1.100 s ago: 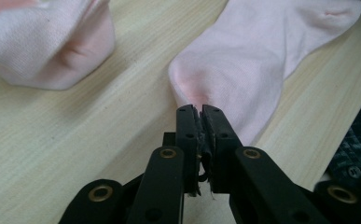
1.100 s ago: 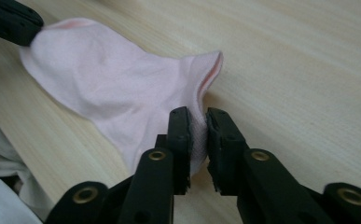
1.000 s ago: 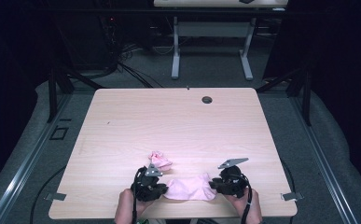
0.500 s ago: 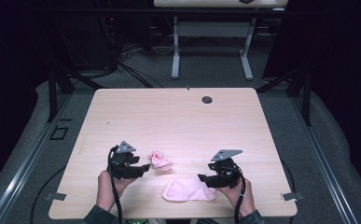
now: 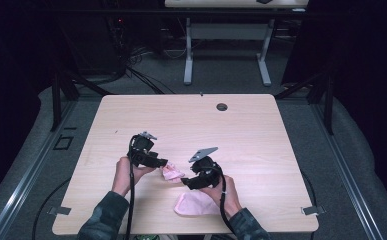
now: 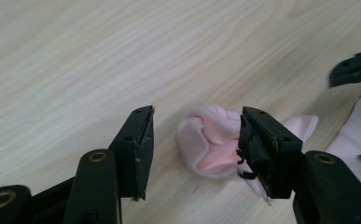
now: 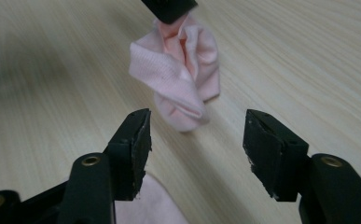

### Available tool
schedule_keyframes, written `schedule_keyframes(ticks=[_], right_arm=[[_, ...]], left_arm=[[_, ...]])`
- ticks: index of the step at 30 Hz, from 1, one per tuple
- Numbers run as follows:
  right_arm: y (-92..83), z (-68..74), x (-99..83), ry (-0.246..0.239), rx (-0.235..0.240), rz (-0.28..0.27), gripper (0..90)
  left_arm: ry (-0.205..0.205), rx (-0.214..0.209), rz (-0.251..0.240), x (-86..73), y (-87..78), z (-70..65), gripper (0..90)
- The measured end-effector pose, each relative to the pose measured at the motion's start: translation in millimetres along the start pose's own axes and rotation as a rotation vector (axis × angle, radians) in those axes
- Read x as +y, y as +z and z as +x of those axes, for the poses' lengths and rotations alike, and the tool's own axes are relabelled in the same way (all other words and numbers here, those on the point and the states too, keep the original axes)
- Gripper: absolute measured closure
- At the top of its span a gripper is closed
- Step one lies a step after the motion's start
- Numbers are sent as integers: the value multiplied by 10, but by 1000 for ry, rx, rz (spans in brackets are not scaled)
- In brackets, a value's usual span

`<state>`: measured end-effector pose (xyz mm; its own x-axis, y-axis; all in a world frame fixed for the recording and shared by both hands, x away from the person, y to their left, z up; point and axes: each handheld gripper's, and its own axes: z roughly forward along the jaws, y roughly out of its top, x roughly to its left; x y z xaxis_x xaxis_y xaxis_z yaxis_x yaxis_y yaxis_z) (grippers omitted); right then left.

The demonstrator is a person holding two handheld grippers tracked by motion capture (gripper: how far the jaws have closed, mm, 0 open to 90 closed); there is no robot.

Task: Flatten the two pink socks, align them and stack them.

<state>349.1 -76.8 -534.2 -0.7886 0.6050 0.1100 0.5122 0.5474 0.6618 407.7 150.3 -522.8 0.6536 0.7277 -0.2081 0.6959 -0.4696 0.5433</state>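
Table of pale wood carries no readable writing. Left gripper and right gripper both stand spread around nothing, a crumpled pink sock lying between them; a flat pink sock lies nearer.

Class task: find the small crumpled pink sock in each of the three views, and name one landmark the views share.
High view: crumpled pink sock, lower centre, between both claws.
Left gripper view: right of centre, against the right jaw.
Right gripper view: top centre, beyond the open jaws.
Shared landmark: the flat pink sock.

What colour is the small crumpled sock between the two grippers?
Pale pink, plain with no pattern; the crumpled sock shows best in the right gripper view.
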Motion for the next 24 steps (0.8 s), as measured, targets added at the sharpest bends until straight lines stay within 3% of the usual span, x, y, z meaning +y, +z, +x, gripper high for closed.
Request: schedule_keyframes(ticks=[1, 2, 3, 5, 6, 7, 10, 12, 13, 15, 16, 18, 20, 24], right_arm=[[97, -10, 35, -2, 9, 13, 493], [97, -10, 35, -2, 9, 13, 493], [158, -16, 47, -1, 11, 25, 553], [290, -20, 47, 2, 42, 60, 710], [290, -20, 47, 2, 42, 60, 710], [321, 3, 23, 8, 36, 44, 814], [282, 2, 14, 2, 34, 49, 851], [218, -1, 3, 2, 27, 43, 856], [129, -13, -18, 17, 17, 26, 857], [74, -26, -31, 23, 14, 19, 857], [-27, -52, -67, 36, -2, 9, 857], [-79, -68, -90, 35, -13, 9, 857], [-221, -152, -180, 59, -39, -3, 856], [-321, -271, -278, 84, -54, 8, 854]], left_arm=[[3, -18, 32, 0, 73, -5, 479], [3, -18, 32, 0, 73, -5, 500], [5, -22, 43, -4, 102, -9, 500], [30, -12, 54, -22, 154, -36, 653], [30, -12, 54, -22, 154, -36, 707], [42, -8, 50, -42, 179, -56, 760], [34, -19, 35, -66, 186, -62, 812], [12, -25, 10, -87, 168, -72, 825], [-26, -46, -27, -106, 134, -94, 827], [-36, -51, -52, -114, 106, -115, 828], [-30, -28, -64, -121, 63, -154, 828], [-36, -31, -76, -128, 45, -179, 828], [-27, -52, -78, -157, 56, -269, 826], [-23, -92, -65, -180, 135, -361, 821]])
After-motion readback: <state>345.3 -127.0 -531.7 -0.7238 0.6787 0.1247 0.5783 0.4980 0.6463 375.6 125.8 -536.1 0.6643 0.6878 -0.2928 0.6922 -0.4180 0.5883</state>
